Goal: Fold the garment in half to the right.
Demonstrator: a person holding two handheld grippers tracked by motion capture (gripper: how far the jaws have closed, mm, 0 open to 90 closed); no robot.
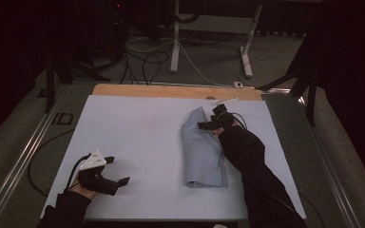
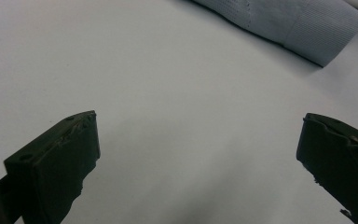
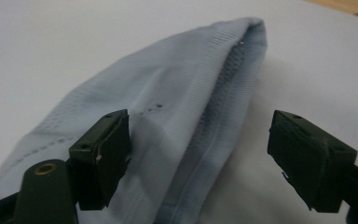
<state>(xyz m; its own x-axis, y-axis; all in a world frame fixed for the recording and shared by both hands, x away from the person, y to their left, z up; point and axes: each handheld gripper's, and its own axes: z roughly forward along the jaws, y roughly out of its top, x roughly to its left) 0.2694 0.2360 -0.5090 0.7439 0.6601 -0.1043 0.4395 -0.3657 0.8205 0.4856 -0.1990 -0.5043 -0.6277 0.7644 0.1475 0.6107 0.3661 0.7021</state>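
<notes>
Pale blue mesh fabric, a folded garment, lies right of centre on the white sheet that covers the counter, its long side running from the near edge toward the wooden strip at the far edge. The right tongs hover at the garment's far end, on its right side. In the right gripper view the right tongs stand spread wide across the garment's rounded folded edge, one jaw over the cloth, the other beyond its edge, pads not pressing. The left tongs sit well to the left of the garment, near the sheet's near edge, jaws open over bare sheet with nothing between them.
</notes>
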